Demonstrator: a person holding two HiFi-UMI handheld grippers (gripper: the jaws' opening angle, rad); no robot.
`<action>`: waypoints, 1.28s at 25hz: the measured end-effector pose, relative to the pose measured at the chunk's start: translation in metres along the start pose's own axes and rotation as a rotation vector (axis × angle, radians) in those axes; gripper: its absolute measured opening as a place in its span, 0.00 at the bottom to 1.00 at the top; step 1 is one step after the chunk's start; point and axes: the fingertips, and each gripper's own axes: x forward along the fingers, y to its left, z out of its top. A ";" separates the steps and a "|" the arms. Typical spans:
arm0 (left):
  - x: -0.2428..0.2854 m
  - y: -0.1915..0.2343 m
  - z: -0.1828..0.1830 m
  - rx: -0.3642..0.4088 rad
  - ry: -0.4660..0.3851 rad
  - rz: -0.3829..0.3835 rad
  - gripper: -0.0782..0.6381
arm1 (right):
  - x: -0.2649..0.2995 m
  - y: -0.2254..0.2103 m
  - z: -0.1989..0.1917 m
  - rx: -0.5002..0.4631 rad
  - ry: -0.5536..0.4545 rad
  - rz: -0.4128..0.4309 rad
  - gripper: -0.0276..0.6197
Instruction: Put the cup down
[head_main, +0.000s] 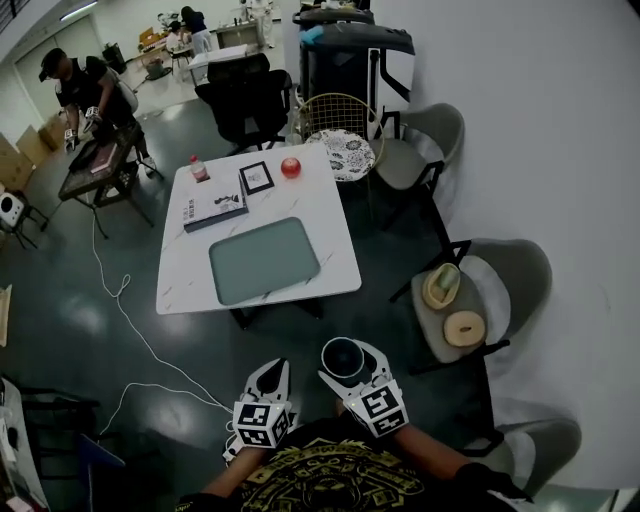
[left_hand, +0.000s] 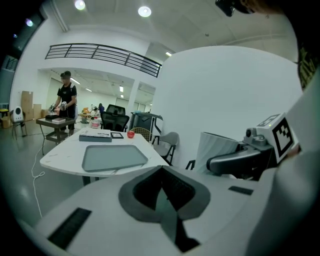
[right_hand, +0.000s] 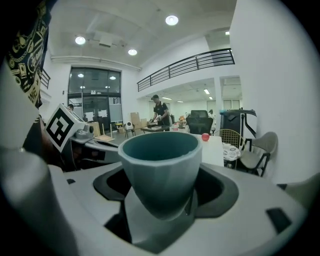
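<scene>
My right gripper (head_main: 348, 356) is shut on a teal-grey cup (head_main: 345, 357), upright, its dark inside showing. In the right gripper view the cup (right_hand: 160, 162) sits between the jaws, gripped low on its tapered body. It hangs over the dark floor, short of the near edge of the white table (head_main: 330, 270). A grey-green tray (head_main: 264, 259) lies on the table's near half. My left gripper (head_main: 268, 378) is beside the right one, jaws shut with nothing in them (left_hand: 167, 200). The left gripper view also shows the cup (left_hand: 220, 147) at right.
At the table's far side lie a book (head_main: 213, 208), a small framed picture (head_main: 256, 177), a red apple (head_main: 291, 167) and a bottle (head_main: 199, 168). Grey chairs (head_main: 500, 290) stand at right, one bearing round items. A white cable (head_main: 130, 320) trails on the floor. A person (head_main: 85, 90) works at a far table.
</scene>
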 end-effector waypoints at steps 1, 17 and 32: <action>0.002 -0.001 0.000 -0.020 -0.003 0.018 0.12 | 0.001 -0.005 0.001 -0.005 -0.002 0.015 0.61; 0.020 -0.007 0.005 -0.094 -0.032 0.249 0.12 | 0.022 -0.050 0.008 -0.054 -0.021 0.211 0.61; 0.077 0.024 0.025 -0.062 0.003 0.128 0.12 | 0.077 -0.069 0.027 -0.068 0.016 0.168 0.61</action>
